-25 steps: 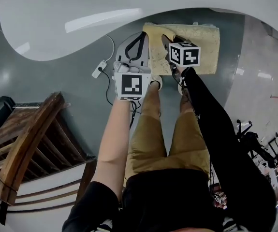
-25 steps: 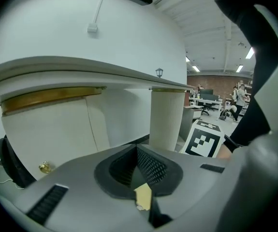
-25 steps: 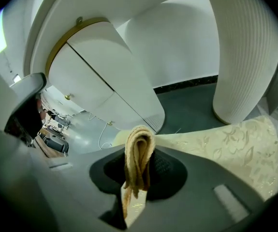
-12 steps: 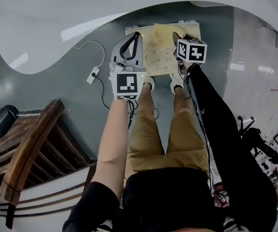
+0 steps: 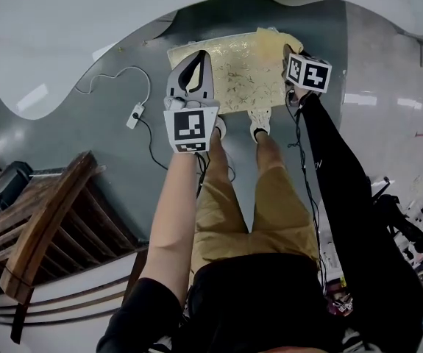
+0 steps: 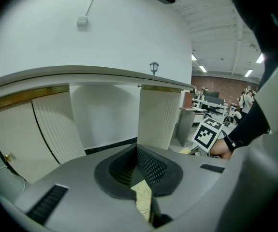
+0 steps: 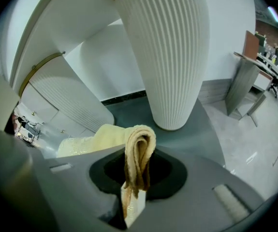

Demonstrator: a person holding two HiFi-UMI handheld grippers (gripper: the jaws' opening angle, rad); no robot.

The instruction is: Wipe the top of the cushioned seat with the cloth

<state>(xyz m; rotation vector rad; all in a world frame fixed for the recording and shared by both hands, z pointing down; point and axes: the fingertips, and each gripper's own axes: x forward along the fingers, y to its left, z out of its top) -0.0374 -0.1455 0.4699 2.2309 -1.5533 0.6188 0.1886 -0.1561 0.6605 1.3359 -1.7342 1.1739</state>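
Two claws: R claw point(image 7: 138, 178) pinches folded cloth point(image 7: 139, 146) at seat point(image 5: 240, 72) right end; L claw point(image 6: 138, 154) closed.

Over the cushioned seat's point(image 5: 237, 76) left edge, left gripper point(image 5: 195, 63); at its right edge, right gripper point(image 5: 293, 59) touching yellow cloth point(image 5: 274, 44). Left of the seat, power strip point(image 5: 133, 114).

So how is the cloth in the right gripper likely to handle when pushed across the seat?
Probably floppy: the cloth folds over itself and droops from the right gripper. Its towel-like texture suggests it is light and grippy, not slippery. Pushed across the cushioned seat, it may bunch up.
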